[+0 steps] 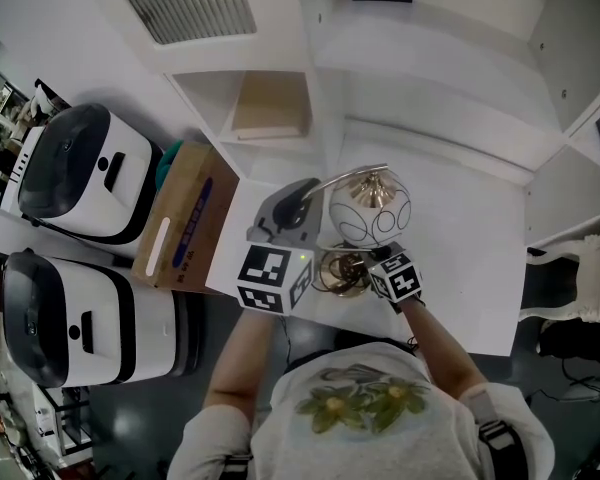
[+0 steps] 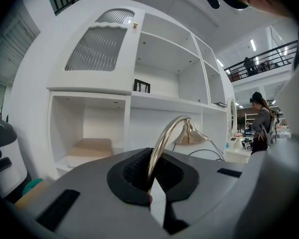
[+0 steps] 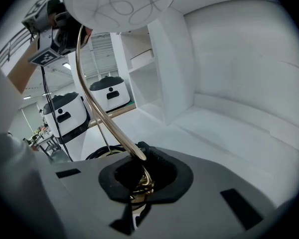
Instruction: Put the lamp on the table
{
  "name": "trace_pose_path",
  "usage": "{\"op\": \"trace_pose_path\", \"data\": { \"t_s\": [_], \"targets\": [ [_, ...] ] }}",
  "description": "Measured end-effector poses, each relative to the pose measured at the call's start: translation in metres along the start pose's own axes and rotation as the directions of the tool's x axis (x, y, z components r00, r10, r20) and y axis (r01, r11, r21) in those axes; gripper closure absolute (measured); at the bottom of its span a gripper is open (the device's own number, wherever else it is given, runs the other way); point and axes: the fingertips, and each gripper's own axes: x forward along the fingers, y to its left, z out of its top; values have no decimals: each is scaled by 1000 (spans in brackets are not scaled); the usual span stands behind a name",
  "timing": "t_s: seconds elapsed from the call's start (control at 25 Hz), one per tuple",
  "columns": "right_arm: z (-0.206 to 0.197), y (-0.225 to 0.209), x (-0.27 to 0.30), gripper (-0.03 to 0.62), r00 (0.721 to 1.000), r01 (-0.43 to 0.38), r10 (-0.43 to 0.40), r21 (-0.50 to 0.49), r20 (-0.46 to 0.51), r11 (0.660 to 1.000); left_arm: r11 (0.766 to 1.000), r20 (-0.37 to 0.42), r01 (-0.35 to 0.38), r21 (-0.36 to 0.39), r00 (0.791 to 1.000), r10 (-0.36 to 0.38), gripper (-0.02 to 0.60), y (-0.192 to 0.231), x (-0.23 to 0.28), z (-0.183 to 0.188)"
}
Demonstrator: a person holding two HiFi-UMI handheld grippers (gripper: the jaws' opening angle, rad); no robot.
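A white shelving unit rises behind the white tabletop. The lamp is upright over the tabletop's near edge, round white shade above brass base; whether the base touches the surface is unclear. The left tool pinches the curved brass stem high up, and the right tool pinches it low, by the base.

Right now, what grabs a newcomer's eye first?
The lamp, a white globe shade on a curved brass stem, at the white table's near edge. The left gripper is shut on the stem, the right gripper on the brass base. Two white-and-black machines stand at far left.
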Motion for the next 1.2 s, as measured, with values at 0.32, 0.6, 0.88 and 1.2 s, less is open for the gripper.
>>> {"op": "trace_pose_path", "data": {
  "t_s": [0.32, 0.6, 0.88, 1.2],
  "targets": [
    [-4, -7, 9, 562, 1000, 4, -4, 1, -18, 1000, 1000, 7, 6, -8, 1000, -6, 554, 5, 5, -9],
    [-5, -16, 15, 562, 1000, 16, -16, -5, -18, 1000, 1000, 12, 2, -13, 1000, -2, 554, 8, 12, -14],
    [-8, -21, 20, 562, 1000, 17, -17, -3, -25, 1000, 1000, 14, -7, -17, 1000, 8, 554, 10, 17, -20],
    [-11, -25, 27, 562, 999, 10, -10, 1, -32, 1000, 1000, 33, -3, -2, 999, 3, 554, 8, 19, -24]
  ]
}}
